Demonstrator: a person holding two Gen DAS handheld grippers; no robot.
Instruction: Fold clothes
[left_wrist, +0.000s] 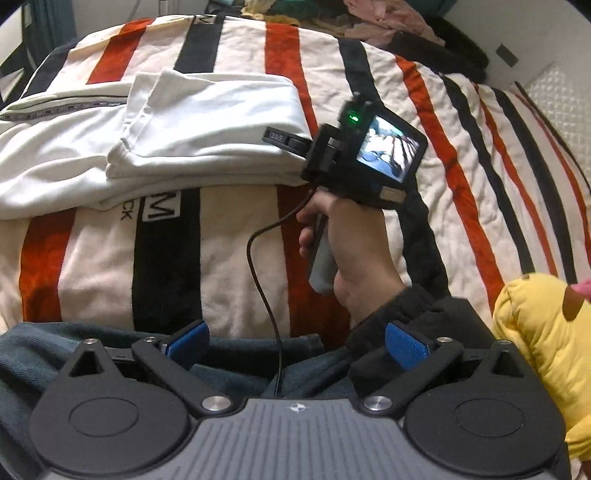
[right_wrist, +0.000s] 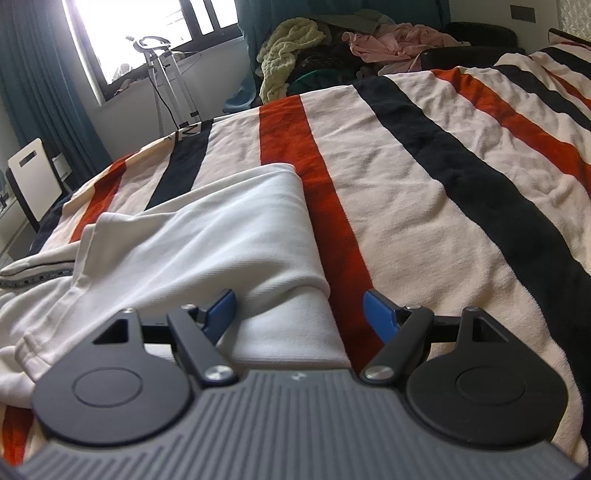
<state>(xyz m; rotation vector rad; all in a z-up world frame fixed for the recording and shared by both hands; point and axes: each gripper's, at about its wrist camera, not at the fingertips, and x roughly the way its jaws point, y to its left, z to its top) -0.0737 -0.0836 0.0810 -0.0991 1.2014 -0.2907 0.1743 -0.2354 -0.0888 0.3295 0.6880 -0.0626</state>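
A white garment (left_wrist: 210, 122) lies folded on the striped blanket (left_wrist: 369, 85), with its sleeve and dark trim running off to the left. A hand (left_wrist: 354, 251) holds my right gripper (left_wrist: 284, 142) at the garment's right edge. In the right wrist view this gripper (right_wrist: 301, 312) is open, and the folded edge of the white garment (right_wrist: 207, 229) lies between its blue pads (right_wrist: 221, 310). My left gripper (left_wrist: 297, 345) is open and holds nothing. It hangs near the bed's front, above dark blue-grey cloth (left_wrist: 74, 354).
A yellow plush toy (left_wrist: 543, 350) sits at the blanket's right front. A black cable (left_wrist: 266, 288) hangs from the right gripper. Beyond the bed's far end is a heap of clothes (right_wrist: 295, 48). A garment steamer stand (right_wrist: 162, 74) is by the window, and a white chair back (right_wrist: 33, 177) stands at the left.
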